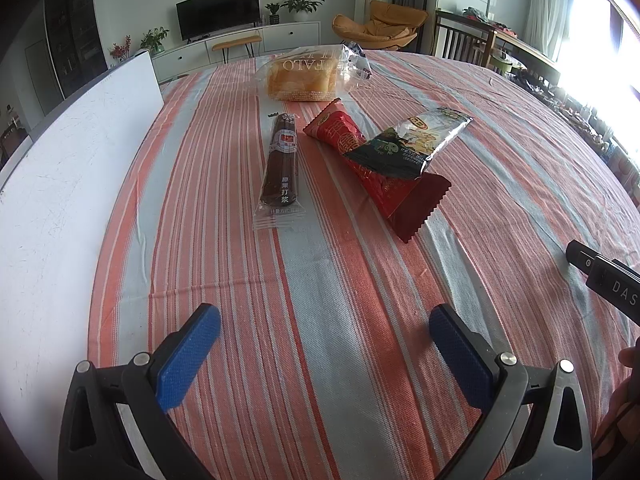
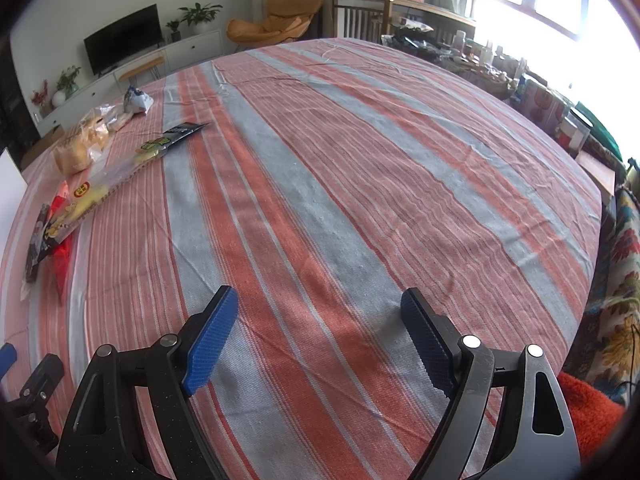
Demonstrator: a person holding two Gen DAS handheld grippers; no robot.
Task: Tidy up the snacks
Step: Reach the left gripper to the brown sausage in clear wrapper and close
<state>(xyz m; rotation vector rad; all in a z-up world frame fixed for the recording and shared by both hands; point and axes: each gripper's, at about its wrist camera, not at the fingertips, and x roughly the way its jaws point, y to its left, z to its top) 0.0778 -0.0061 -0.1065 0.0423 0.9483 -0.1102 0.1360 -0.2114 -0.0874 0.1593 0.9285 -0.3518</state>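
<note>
- Left gripper (image 1: 324, 332) gapes wide, holding nothing; the snacks (image 1: 352, 148) lie well ahead on the striped tablecloth (image 1: 320, 280).
- Right gripper (image 2: 320, 320) likewise open and unladen.
- Bread bag's (image 1: 304, 78) lettering reads reversed; packet print stays illegible.

Your worktop (image 1: 340, 280) wears a matt, coarse-woven striped cloth. On it, the snack wrappers are glossy plastic film: a clear bread bag (image 1: 304, 76), a shiny red packet (image 1: 372, 172) beside it. Beside the cloth, the white board (image 1: 80, 168) looks smooth, faintly scuffed.

Both wrist views slant down, near the shared striped tablecloth (image 1: 320, 280)
</note>
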